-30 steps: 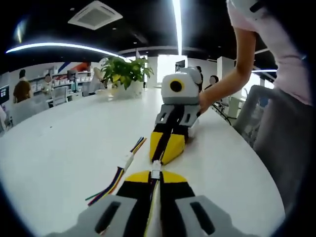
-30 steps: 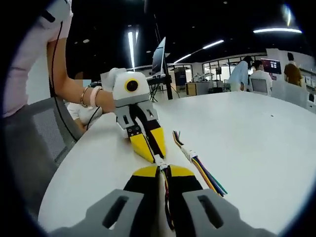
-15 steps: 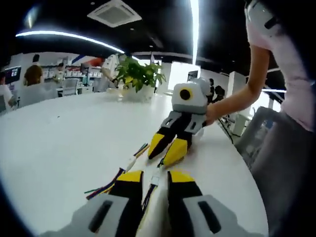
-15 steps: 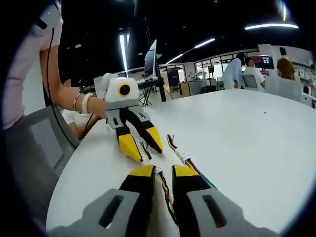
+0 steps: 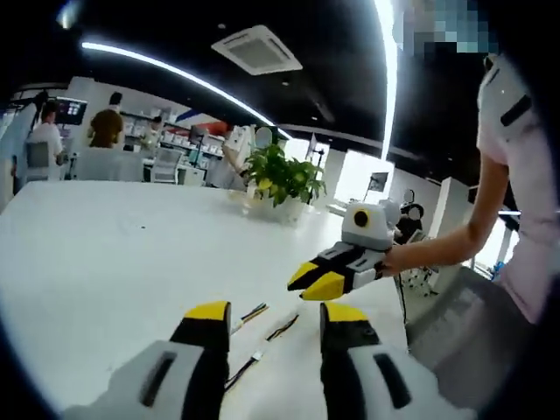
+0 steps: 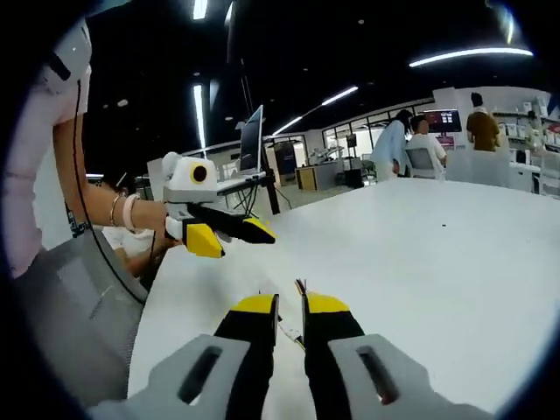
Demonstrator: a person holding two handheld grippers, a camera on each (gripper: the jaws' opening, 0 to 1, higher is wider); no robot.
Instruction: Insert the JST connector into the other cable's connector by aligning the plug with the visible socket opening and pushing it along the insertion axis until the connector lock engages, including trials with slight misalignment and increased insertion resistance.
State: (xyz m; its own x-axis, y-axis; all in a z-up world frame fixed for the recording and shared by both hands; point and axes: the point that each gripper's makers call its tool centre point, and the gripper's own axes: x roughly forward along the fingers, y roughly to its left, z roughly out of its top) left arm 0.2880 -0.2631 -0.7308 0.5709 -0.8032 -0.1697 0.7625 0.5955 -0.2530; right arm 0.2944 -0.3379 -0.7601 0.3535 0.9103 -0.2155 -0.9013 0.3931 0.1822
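Thin multi-coloured cables [image 5: 282,327] lie loose on the white table [image 5: 105,262], seen through the gap of my left gripper [image 5: 276,312], which is open wide and raised above them. The right gripper [image 5: 313,278] hovers beyond, held by a person's hand, its yellow jaws slightly apart. In the right gripper view, my right gripper [image 6: 290,304] is open with a narrow gap, and a stretch of cable [image 6: 287,332] shows on the table below it, with frayed wire ends [image 6: 300,285] just past the tips. The left gripper [image 6: 229,234] hangs at left, jaws spread. The connectors are too small to make out.
A potted plant [image 5: 282,175] stands at the table's far side. A monitor on a stand [image 6: 252,140] rises behind the table edge. Grey chairs [image 6: 79,297] sit at the near rim beside the person. Other people are at desks far back.
Both grippers opened and let go of the cable, then lifted up and drew apart. The cables now lie on the table.
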